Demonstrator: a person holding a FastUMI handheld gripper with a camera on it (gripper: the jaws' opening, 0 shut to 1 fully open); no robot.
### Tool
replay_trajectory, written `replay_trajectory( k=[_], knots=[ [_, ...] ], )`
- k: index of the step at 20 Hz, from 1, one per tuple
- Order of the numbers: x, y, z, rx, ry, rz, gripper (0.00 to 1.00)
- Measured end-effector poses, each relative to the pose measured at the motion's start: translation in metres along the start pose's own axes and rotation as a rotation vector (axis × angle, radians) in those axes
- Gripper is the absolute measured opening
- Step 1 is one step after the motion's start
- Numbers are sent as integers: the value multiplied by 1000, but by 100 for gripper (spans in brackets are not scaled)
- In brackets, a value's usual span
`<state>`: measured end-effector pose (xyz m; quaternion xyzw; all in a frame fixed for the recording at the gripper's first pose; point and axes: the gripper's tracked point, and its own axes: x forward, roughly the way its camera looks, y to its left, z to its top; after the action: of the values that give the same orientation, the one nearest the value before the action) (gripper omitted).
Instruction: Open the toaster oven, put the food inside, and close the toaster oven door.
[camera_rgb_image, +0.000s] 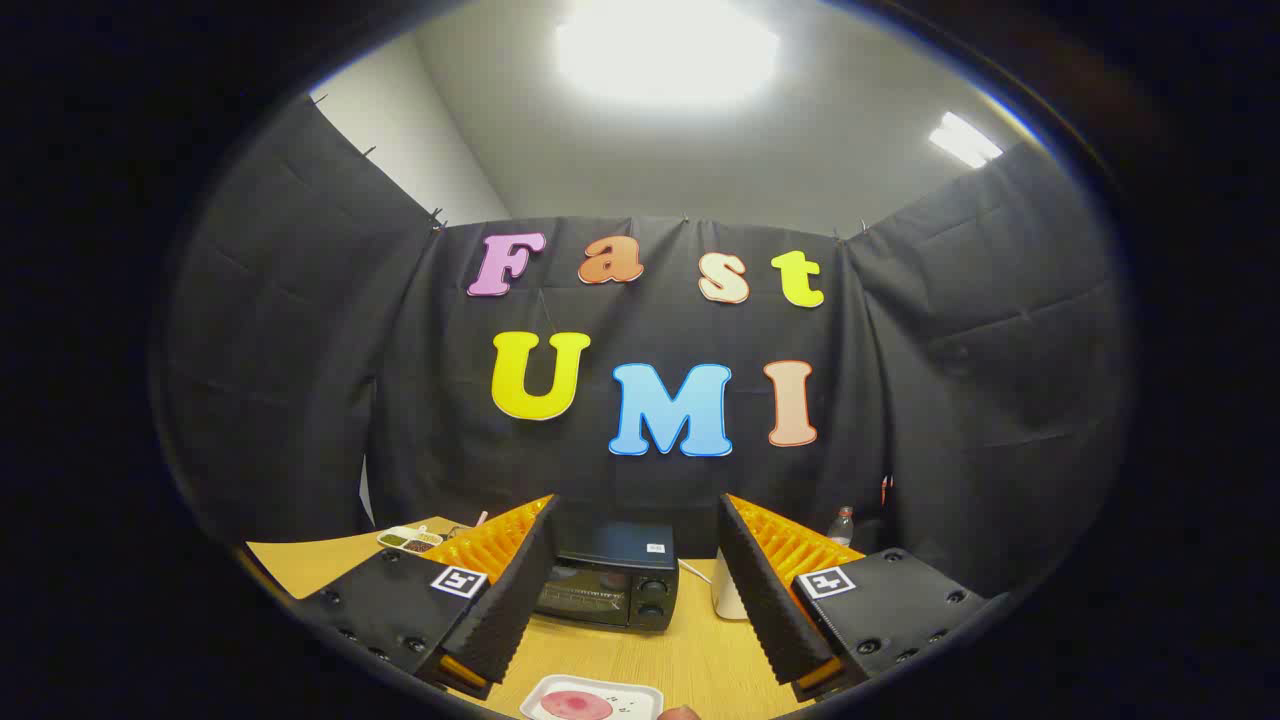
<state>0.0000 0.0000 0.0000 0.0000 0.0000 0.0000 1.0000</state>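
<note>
— Since the gripper hangs spread and empty, where's the toaster oven?
— Lower centre, straight ahead between the fingers, door shut; food tray lies below, nearer.

My left finger covers the left end of the toaster oven, so I can't tell its door handle. The white tray near me is cut off, its pink food too. The dish holds bits too small to name.
</note>
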Motion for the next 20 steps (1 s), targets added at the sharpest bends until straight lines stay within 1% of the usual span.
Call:
replay_trajectory(
  k=[10, 20],
  knots=[
    [3, 11, 3, 25, 0, -3, 97],
    [16, 13, 1, 61, 7, -1, 97]
  ],
)
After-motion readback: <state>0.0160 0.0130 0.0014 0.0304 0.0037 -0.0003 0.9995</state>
